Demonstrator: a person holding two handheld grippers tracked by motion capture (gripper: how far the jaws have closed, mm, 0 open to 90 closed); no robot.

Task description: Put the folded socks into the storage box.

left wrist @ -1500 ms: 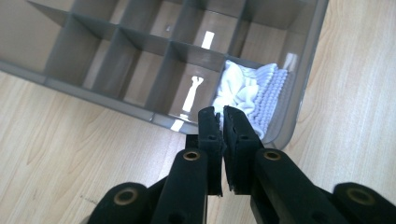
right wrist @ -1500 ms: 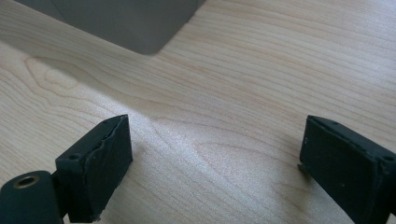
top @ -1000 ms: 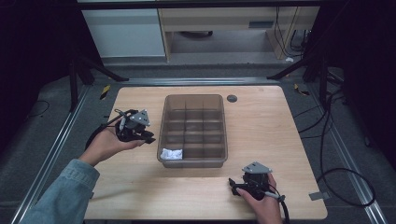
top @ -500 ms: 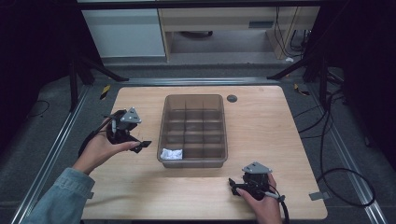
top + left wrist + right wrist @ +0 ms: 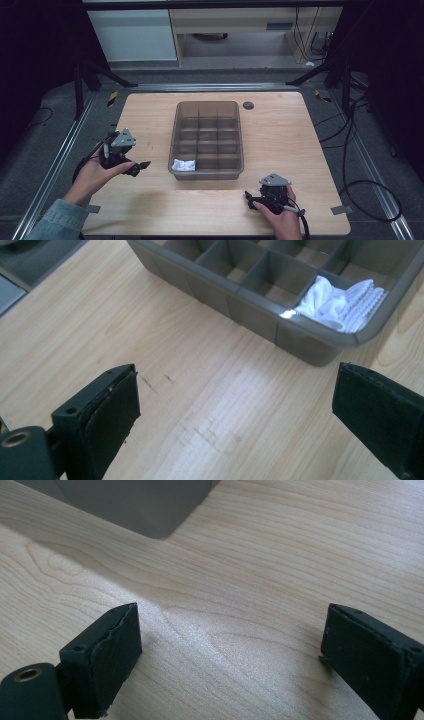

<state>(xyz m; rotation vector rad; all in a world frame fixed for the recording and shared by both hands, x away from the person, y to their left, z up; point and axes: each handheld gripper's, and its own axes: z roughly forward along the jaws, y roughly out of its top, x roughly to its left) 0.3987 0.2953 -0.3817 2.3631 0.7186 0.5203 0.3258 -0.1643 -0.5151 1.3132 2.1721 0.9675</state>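
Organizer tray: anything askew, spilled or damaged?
Nothing stands out. The tray sits flat and square on the table, walls intact. One crumpled white cloth lies in its near-left corner compartment, nothing spilled outside. A few faint dark scuffs mark the wood in front of the left gripper, just wear.

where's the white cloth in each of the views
High view: the white cloth lies in the tray's near-left corner compartment.
Left gripper view: white cloth at upper right, in the tray's corner compartment, beyond the open jaws.
Right gripper view: the cloth is out of frame; a tray corner sits at top.
Shared landmark: the grey divided tray.
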